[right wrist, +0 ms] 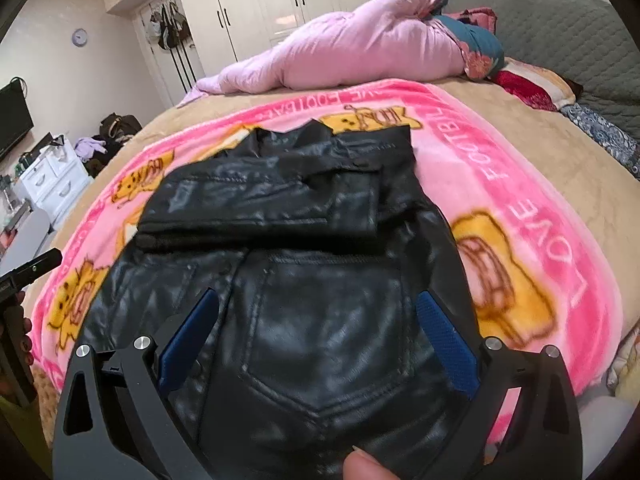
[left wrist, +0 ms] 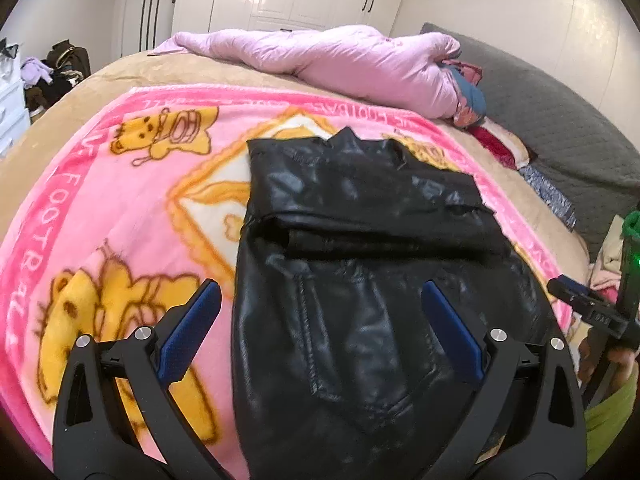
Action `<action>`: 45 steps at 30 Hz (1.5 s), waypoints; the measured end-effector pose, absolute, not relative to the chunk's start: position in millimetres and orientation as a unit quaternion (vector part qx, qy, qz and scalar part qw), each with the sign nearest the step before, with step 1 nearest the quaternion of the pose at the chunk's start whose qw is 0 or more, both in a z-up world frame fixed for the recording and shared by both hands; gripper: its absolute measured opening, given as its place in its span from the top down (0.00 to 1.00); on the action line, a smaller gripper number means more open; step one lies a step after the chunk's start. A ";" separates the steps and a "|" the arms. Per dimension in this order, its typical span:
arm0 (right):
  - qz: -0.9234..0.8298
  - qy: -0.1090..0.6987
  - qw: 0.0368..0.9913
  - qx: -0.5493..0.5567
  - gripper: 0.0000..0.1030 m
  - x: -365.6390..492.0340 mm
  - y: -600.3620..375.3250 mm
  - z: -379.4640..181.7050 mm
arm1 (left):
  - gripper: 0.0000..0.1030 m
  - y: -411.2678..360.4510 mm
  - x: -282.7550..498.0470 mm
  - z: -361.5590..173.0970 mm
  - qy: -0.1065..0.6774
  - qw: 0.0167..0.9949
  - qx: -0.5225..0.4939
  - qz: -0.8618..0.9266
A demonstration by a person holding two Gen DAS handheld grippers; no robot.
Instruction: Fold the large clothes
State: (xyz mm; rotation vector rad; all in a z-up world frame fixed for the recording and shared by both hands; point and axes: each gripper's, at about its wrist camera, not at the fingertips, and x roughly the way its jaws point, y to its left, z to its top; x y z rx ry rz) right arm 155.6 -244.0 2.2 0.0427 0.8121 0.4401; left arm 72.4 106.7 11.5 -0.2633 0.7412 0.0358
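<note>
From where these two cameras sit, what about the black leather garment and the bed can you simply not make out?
- Black leather garment: near hem, both views, cut off by the bottom edge and the open left gripper and right gripper.
- Its underside: hidden by the top fold.
- Pink blanket lettering: partly covered by the garment.
- Items behind the lilac quilt: hidden by it.

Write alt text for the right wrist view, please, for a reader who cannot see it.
A shiny black leather garment, partly folded, lies on a pink cartoon-print fleece blanket on a bed. The open right gripper hovers over it, holding nothing. A rolled pale pink quilt lies behind.
</note>
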 end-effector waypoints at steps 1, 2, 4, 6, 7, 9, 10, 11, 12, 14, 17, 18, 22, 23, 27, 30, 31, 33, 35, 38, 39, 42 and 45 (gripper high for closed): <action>0.210 0.395 0.894 0.021 0.04 154.2 -247.0 0.0 | 0.09 107.3 70.8 8.4 0.365 0.922 -0.125 0.019; 0.209 0.399 0.893 0.022 0.04 152.6 -249.8 -2.0 | 0.09 108.1 70.1 6.3 0.369 0.921 -0.123 0.019; 0.206 0.405 0.891 0.018 0.04 149.2 -255.0 -5.6 | 0.09 108.2 67.2 1.0 0.377 0.919 -0.117 0.020; 0.202 0.409 0.890 0.012 0.04 144.9 -258.9 -7.9 | 0.09 109.3 63.4 -4.7 0.385 0.916 -0.111 0.023; 0.200 0.411 0.889 0.008 0.04 141.4 -261.5 -9.6 | 0.09 109.9 61.6 -6.5 0.388 0.915 -0.111 0.024; 0.198 0.413 0.889 0.001 0.04 135.0 -266.0 -12.5 | 0.09 112.9 57.2 -11.6 0.394 0.912 -0.114 0.024; 0.196 0.415 0.888 -0.002 0.04 131.3 -269.3 -15.0 | 0.09 114.8 55.8 -13.8 0.396 0.910 -0.119 0.023; 0.196 0.417 0.888 -0.005 0.04 128.2 -271.7 -17.1 | 0.09 116.3 54.4 -15.7 0.397 0.909 -0.123 0.023; 0.195 0.420 0.886 -0.006 0.04 125.6 -274.3 -19.8 | 0.09 118.9 52.3 -17.9 0.399 0.908 -0.127 0.025; 0.193 0.427 0.883 -0.007 0.04 122.5 -278.8 -24.7 | 0.09 120.3 49.5 -19.7 0.402 0.906 -0.127 0.030; 0.188 0.439 0.879 -0.005 0.04 118.5 -286.7 -31.6 | 0.09 121.5 43.9 -23.6 0.409 0.903 -0.125 0.032; 0.188 0.442 0.877 -0.003 0.04 117.0 -290.0 -33.4 | 0.09 121.7 41.3 -25.5 0.412 0.902 -0.126 0.031; 0.184 0.449 0.875 0.002 0.04 114.1 -301.6 -36.9 | 0.09 122.9 32.6 -33.4 0.420 0.898 -0.128 0.028; 0.181 0.450 0.874 0.001 0.04 113.1 -303.8 -37.5 | 0.09 123.1 30.8 -35.3 0.423 0.896 -0.129 0.027; 0.186 0.457 0.870 -0.002 0.04 110.1 -309.3 -40.5 | 0.09 125.6 20.9 -44.7 0.435 0.890 -0.129 0.030; 0.193 0.465 0.864 -0.008 0.04 109.9 -311.9 -44.9 | 0.09 127.7 12.1 -50.1 0.438 0.888 -0.137 0.030; 0.193 0.469 0.862 -0.010 0.04 110.3 -314.5 -47.4 | 0.09 128.4 8.9 -52.2 0.438 0.887 -0.141 0.030; 0.196 0.476 0.857 -0.006 0.04 111.4 -319.8 -51.4 | 0.09 128.7 3.4 -56.0 0.440 0.885 -0.149 0.026; 0.205 0.482 0.852 0.003 0.04 112.7 -323.4 -54.0 | 0.09 127.7 0.3 -60.4 0.446 0.882 -0.153 0.023; 0.219 0.492 0.842 0.015 0.05 114.5 -327.5 -58.4 | 0.09 125.7 -5.5 -66.6 0.453 0.878 -0.156 0.015; 0.222 0.492 0.842 0.014 0.05 113.7 -326.9 -58.7 | 0.09 124.8 -8.0 -68.4 0.454 0.877 -0.157 0.007; 0.236 0.496 0.835 0.010 0.11 112.1 -325.4 -62.6 | 0.09 123.6 -14.0 -74.9 0.459 0.873 -0.168 -0.009; 0.254 0.501 0.827 0.010 0.29 110.8 -322.3 -66.0 | 0.09 122.9 -17.9 -79.9 0.460 0.868 -0.184 -0.027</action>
